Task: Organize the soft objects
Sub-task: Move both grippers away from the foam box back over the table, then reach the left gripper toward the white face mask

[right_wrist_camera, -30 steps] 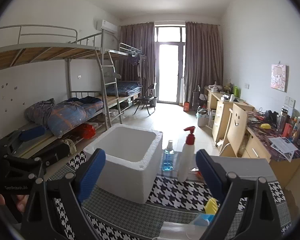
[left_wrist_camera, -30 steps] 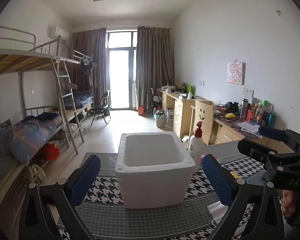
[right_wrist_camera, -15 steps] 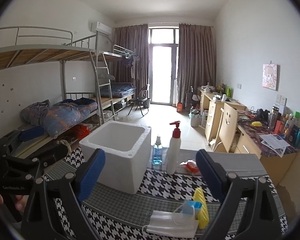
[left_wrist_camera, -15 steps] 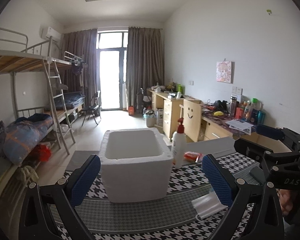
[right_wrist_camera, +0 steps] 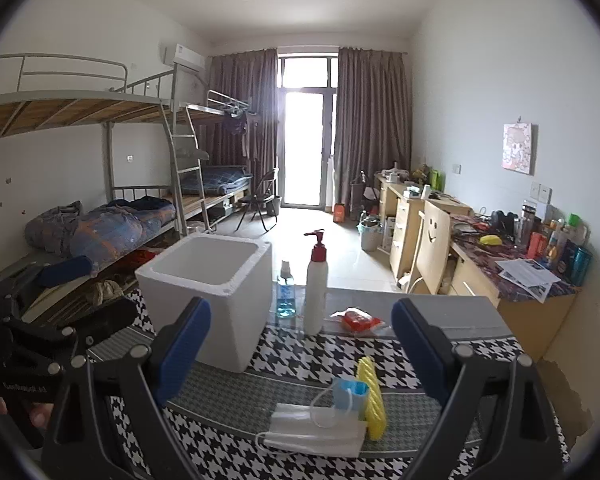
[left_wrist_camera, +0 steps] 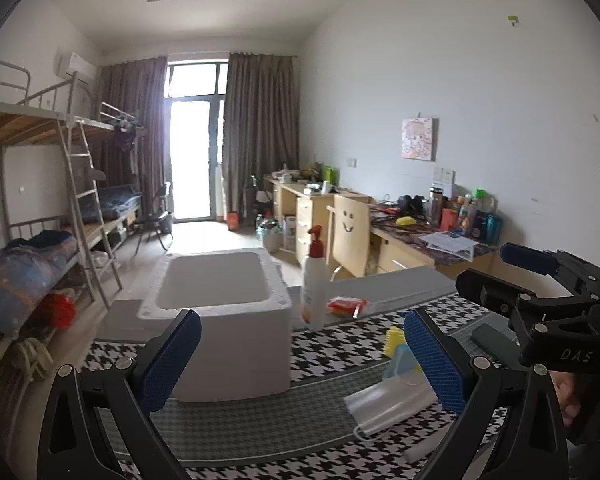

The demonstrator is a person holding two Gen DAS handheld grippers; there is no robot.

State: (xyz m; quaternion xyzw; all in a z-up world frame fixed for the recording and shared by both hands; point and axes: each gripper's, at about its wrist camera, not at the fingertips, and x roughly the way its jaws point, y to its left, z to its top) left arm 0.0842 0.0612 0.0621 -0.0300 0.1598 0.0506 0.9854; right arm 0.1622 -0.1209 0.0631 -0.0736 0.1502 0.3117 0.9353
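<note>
Your right gripper (right_wrist_camera: 300,348) is spread wide and holds nothing; the white mask (right_wrist_camera: 314,428) lies flat on the checked cloth (right_wrist_camera: 300,356) low between its blue pads (right_wrist_camera: 184,344), clear of both. A folded blue mask (right_wrist_camera: 350,394) rests at the white one's far right corner, with a yellow ribbed piece (right_wrist_camera: 370,396) touching its right side; what that piece is cannot be told from this view. Your left gripper (left_wrist_camera: 300,354) is likewise spread and empty, and the white mask (left_wrist_camera: 388,400) sits just inside its right pad (left_wrist_camera: 430,360). The foam box (right_wrist_camera: 208,296) stands open-topped to the left of the masks, with bare cloth between. Behind, a pump bottle (right_wrist_camera: 315,284) and a small blue bottle (right_wrist_camera: 286,296) stand upright beside the box, and a red packet (right_wrist_camera: 356,319) lies right of them on the grey strip (right_wrist_camera: 460,316). The table's right edge falls away close beyond your right pad.
</note>
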